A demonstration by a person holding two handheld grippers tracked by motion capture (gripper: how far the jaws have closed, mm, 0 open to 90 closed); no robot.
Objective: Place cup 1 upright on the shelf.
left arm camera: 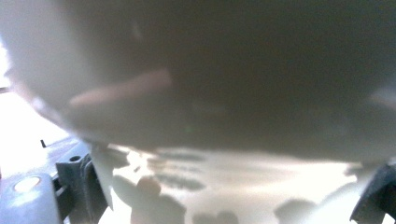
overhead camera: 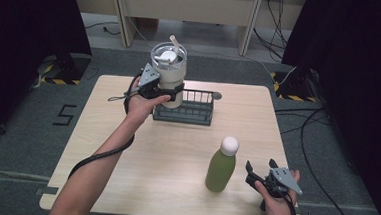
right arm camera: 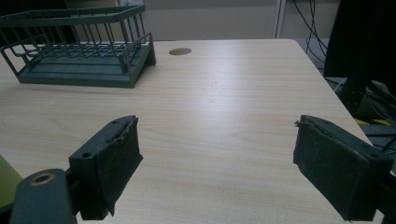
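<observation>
One cream tumbler (overhead camera: 169, 76) between the left tongs (overhead camera: 172, 92), above the rack (overhead camera: 194, 112).

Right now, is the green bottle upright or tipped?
Upright: the green bottle stands on its base on the table, white cap on top, untouched.

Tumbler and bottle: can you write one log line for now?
left claw: holds tumbler above rack | right claw: open, empty | green bottle: upright on table

The wire rack (overhead camera: 184, 108) blocks the desk's (overhead camera: 125, 158) far edge, the green bottle (overhead camera: 221, 164) its near-right part; the near-left corner lies free.
</observation>
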